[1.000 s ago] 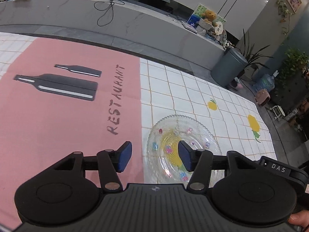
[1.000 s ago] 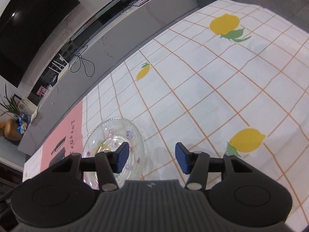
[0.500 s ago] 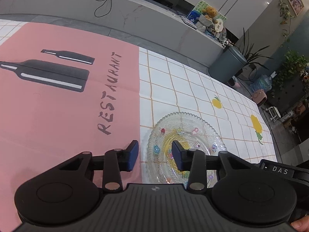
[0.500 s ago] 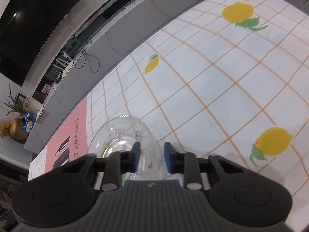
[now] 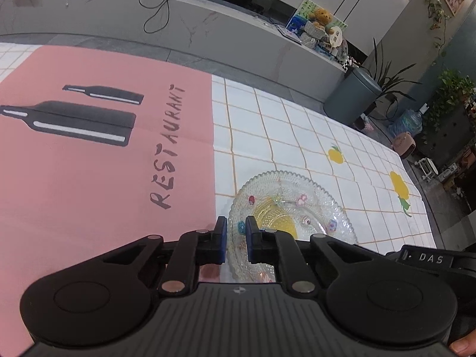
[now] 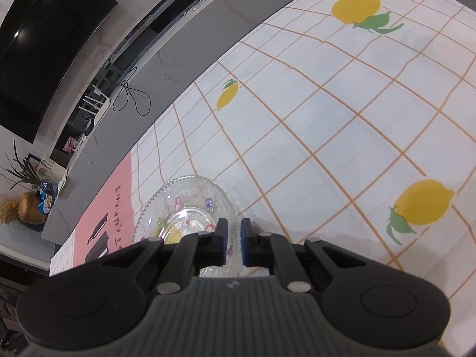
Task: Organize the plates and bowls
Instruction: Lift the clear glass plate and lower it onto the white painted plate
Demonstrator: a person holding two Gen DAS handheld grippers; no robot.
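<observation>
Both my grippers have narrowed from wide open onto opposite edges of the clear beaded glass plate with small flower prints (image 5: 293,208): my left gripper (image 5: 236,239) pinches its near-left rim, my right gripper (image 6: 234,242) its right rim. The plate lies on the lemon-print checked tablecloth (image 6: 342,125) beside the pink restaurant mat (image 5: 89,172), so I judge it ready to lift

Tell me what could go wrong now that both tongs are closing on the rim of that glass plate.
1. The left tongs and right tongs each pinch only the scalloped rim of the glass plate; smooth glass could slip out on lifting.
2. Uneven lifting by the two sides could tilt or twist the plate.
3. It lies on the checked tablecloth, so dragging rather than lifting may bunch the cloth.
</observation>
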